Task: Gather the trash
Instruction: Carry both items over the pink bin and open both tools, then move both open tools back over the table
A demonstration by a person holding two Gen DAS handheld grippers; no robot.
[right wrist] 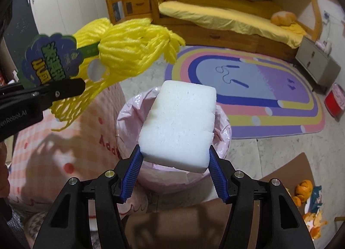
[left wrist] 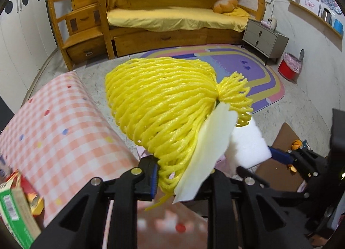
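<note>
My left gripper [left wrist: 181,182] is shut on a yellow foam fruit net [left wrist: 159,106] with a pale label card [left wrist: 207,149]; it fills the middle of the left wrist view. In the right wrist view the net [right wrist: 127,50] and its green-blue label [right wrist: 51,59] hang at upper left, held by the left gripper's fingers [right wrist: 64,89]. My right gripper [right wrist: 174,167] is shut on a white foam block [right wrist: 181,123], held above a trash bin lined with a pink bag [right wrist: 129,115]. The block [left wrist: 248,143] also shows to the right of the net.
A pink checkered tablecloth [left wrist: 64,136] covers a table at left, with a green box [left wrist: 15,210] at its edge. Orange peels [right wrist: 306,190] lie on brown cardboard [right wrist: 286,169] at right. A rainbow rug [right wrist: 258,89], a yellow bed [left wrist: 172,16] and a red bin [left wrist: 289,70] lie beyond.
</note>
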